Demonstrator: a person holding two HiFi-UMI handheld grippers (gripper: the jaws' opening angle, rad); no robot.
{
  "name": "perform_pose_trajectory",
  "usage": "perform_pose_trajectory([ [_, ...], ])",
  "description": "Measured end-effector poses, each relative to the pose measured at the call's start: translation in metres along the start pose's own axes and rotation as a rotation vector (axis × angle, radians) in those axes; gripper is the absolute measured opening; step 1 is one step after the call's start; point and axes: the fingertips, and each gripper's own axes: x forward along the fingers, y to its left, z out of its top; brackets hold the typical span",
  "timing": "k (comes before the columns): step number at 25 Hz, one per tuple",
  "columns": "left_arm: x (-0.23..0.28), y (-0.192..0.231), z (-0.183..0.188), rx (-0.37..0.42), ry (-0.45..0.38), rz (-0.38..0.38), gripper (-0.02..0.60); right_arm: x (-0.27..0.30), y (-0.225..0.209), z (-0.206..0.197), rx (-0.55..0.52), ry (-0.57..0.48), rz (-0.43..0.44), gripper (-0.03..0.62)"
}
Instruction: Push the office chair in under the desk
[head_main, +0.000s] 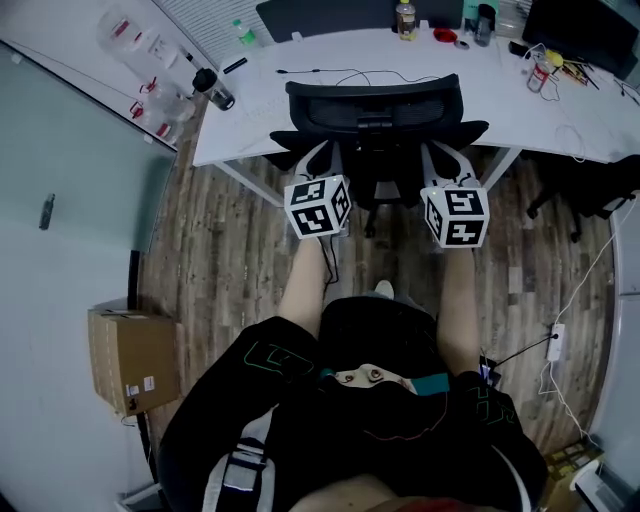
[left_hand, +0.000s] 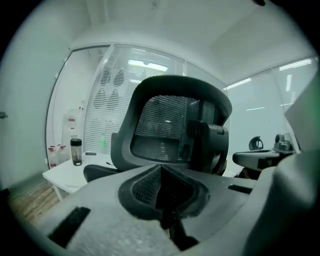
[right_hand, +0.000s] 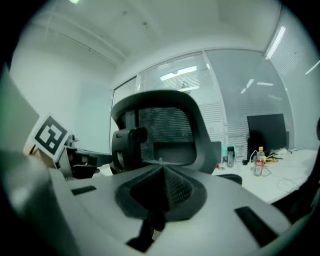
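Observation:
The black mesh-backed office chair (head_main: 372, 110) stands with its seat partly under the white desk (head_main: 300, 90), its back toward me. My left gripper (head_main: 322, 152) and right gripper (head_main: 432, 152) reach side by side to the lower back of the chair, just inside its two armrests. Whether the tips touch the chair I cannot tell. In the left gripper view the chair back (left_hand: 170, 130) rises close ahead of the left gripper (left_hand: 161, 167), whose jaws meet with nothing between them. The right gripper (right_hand: 162, 167) looks the same, shut and empty, below the chair back (right_hand: 165, 130).
A cardboard box (head_main: 132, 358) sits on the wooden floor at the left wall. A power strip (head_main: 556, 342) with cables lies at the right. Another black chair (head_main: 600, 190) stands at the right. Bottles, a shaker cup (head_main: 213, 88), cables and a monitor (head_main: 585, 30) are on the desk.

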Motion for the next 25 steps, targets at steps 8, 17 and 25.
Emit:
perform_pose_trajectory([
  [8, -0.056, -0.025, 0.06, 0.018, -0.159, -0.014, 0.008, -0.056, -0.014, 0.048, 0.119, -0.128, -0.063, 0.003],
  [17, -0.139, -0.019, -0.008, -0.089, -0.098, 0.129, 0.008, -0.109, 0.047, 0.023, 0.131, -0.075, 0.003, 0.002],
  [25, -0.176, -0.017, 0.022, -0.064, -0.212, 0.094, 0.008, -0.103, 0.092, 0.038, -0.03, -0.066, 0.052, 0.002],
])
